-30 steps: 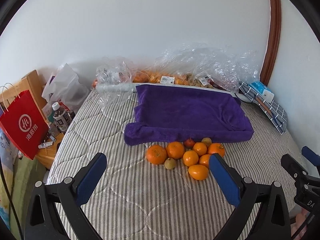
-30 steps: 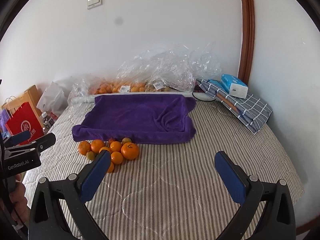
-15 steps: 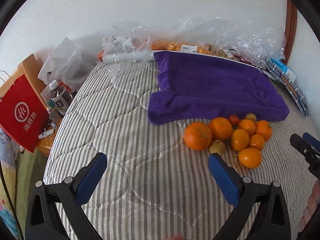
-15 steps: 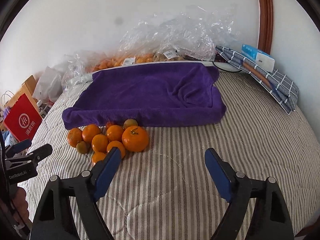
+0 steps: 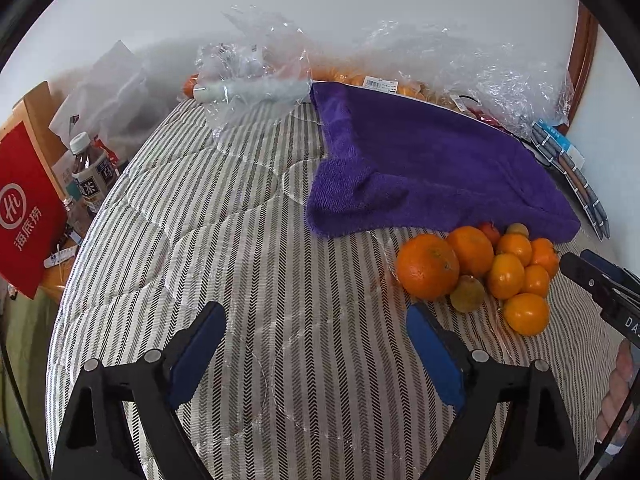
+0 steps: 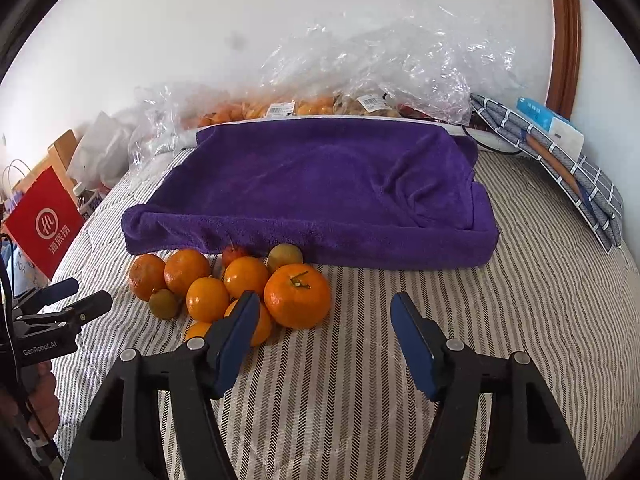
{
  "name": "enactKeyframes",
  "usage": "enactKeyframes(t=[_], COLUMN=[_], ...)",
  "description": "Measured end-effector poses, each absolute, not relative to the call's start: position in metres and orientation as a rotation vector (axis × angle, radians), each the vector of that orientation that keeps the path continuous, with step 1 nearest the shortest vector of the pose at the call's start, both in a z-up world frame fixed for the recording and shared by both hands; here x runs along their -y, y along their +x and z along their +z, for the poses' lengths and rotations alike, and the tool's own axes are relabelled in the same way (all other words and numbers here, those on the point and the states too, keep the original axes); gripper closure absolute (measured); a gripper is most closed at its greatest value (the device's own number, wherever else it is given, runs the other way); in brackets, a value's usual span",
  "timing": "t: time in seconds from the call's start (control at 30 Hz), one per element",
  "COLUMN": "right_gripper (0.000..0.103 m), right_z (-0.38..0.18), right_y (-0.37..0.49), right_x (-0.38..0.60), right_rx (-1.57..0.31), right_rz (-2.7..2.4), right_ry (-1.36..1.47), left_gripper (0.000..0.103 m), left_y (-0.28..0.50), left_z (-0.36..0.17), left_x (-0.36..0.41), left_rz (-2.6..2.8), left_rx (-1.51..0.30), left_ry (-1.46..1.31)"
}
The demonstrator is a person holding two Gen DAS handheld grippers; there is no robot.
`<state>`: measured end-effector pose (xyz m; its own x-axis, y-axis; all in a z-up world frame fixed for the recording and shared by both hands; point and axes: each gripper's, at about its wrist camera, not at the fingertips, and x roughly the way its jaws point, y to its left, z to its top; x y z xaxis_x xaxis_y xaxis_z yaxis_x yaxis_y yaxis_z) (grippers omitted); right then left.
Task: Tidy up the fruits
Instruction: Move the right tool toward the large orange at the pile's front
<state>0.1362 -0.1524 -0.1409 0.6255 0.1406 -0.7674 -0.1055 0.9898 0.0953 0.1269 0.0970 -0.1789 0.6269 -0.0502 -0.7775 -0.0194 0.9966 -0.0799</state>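
We saw a striped quilted bedcover spread under everything, with a purple towel draped over a raised, tray-like shape near the white wall. Crumpled clear plastic bags lay heaped behind the towel. At the right edge sat a checked grey cloth with a blue-and-white box on it. Off the bed's left side stood a red paper bag and a capped drink bottle, beside a white plastic bag.
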Motion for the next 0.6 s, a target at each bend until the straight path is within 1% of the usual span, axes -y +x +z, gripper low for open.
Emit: enactKeyframes(t=[0.1, 0.33, 0.43, 0.5, 0.53, 0.6], right_gripper=[0.042, 0.043, 0.044, 0.053, 0.06, 0.06], right_z=[-0.147, -0.16, -0.164, -0.165, -0.165, -0.165], right_y=[0.145, 0.16, 0.163, 0.165, 0.165, 0.165], right_x=[0.151, 0.151, 0.152, 0.154, 0.155, 0.158], right_rx=[-0.909, -0.94, -0.953, -0.96, -0.966, -0.967], right_rz=[0.156, 0.167, 0.178, 0.213, 0.237, 0.232], right_ry=[0.069, 0.15, 0.181, 0.209, 0.232, 0.245], left_gripper=[0.013, 0.013, 0.017, 0.017, 0.017, 0.017], left_y=[0.127, 0.127, 0.128, 0.127, 0.127, 0.126], left_z=[-0.181, -0.185, -0.188, -0.187, -0.187, -0.187], left_x=[-0.098, -0.105, -0.108, -0.108, -0.108, -0.108], left_rz=[-0.033, -0.047, -0.056, -0.056, -0.056, -0.059], left_rx=[-0.891, -0.887, -0.893, -0.888, -0.889, -0.884], left_ry=[-0.091, -0.14, -0.169, -0.171, -0.172, -0.178])
